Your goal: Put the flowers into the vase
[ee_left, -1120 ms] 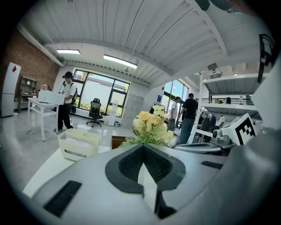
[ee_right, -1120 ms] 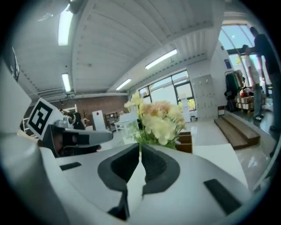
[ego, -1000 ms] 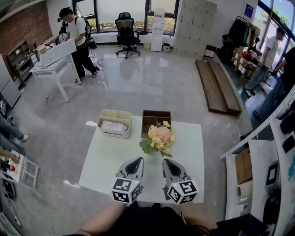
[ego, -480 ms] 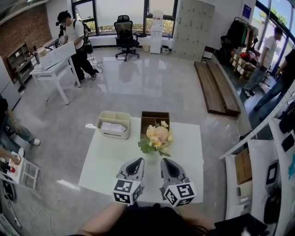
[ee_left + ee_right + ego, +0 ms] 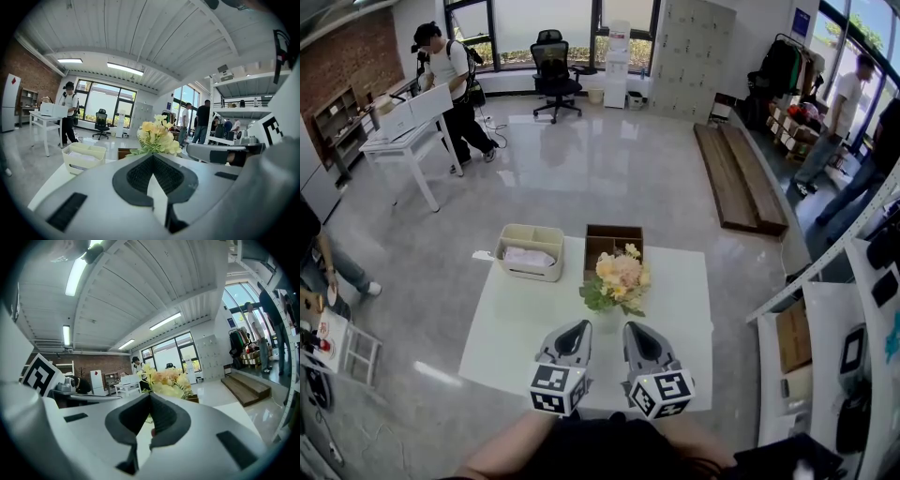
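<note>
A bouquet of yellow and peach flowers point(image 5: 619, 277) with green leaves stands upright mid-table on the white table point(image 5: 511, 328). Its base is hidden by the leaves, and I cannot make out a vase. My left gripper point(image 5: 582, 324) and right gripper point(image 5: 630, 326) hover side by side just in front of it, tips pointing at it without touching. Both are shut with nothing between the jaws. The flowers point(image 5: 157, 136) rise straight beyond the closed left gripper point(image 5: 151, 155). In the right gripper view the flowers point(image 5: 168, 380) stand just behind the closed right gripper point(image 5: 150, 394).
A beige basket point(image 5: 532, 251) with white cloth sits at the table's far left edge, a brown wooden box point(image 5: 614, 242) beside it behind the flowers. White shelving point(image 5: 862, 309) stands to the right. People, a desk point(image 5: 403, 127) and an office chair point(image 5: 555, 70) are far back.
Both grippers and the flowers stay where they were. Only people in the background have shifted.
</note>
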A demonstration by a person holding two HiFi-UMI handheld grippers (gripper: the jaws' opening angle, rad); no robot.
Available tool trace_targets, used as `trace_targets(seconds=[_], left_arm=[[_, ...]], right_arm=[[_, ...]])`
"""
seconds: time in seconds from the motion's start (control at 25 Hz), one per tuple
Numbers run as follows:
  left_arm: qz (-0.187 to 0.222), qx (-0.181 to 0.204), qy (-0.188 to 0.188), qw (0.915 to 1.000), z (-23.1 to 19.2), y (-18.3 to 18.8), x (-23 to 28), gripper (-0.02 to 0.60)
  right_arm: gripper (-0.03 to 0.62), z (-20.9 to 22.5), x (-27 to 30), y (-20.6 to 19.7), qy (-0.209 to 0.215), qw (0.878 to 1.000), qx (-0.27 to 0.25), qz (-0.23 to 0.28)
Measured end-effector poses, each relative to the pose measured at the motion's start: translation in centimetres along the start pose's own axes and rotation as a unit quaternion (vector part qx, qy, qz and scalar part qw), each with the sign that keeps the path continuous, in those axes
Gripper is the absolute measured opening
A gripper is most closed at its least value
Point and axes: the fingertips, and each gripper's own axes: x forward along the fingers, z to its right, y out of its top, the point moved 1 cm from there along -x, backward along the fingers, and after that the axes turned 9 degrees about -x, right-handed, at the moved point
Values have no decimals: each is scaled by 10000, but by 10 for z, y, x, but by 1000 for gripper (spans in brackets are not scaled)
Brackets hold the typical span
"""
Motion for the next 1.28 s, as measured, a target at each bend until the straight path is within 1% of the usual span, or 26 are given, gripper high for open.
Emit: trace_targets(seconds=[0.36, 0.6, 1.28], left_arm=[[-70, -35, -2, 10000, 0, -2, 2, 2], [-52, 1, -3, 10000, -2, -2, 2, 2], [-115, -50, 35, 9999, -6, -2, 1, 2]], right_arm=[[3, 1, 0, -3, -63, 10000, -37, -22], [3, -4, 3, -7, 32, 9999, -62, -126], [3, -4, 6, -11, 74, 9997, 3, -252]])
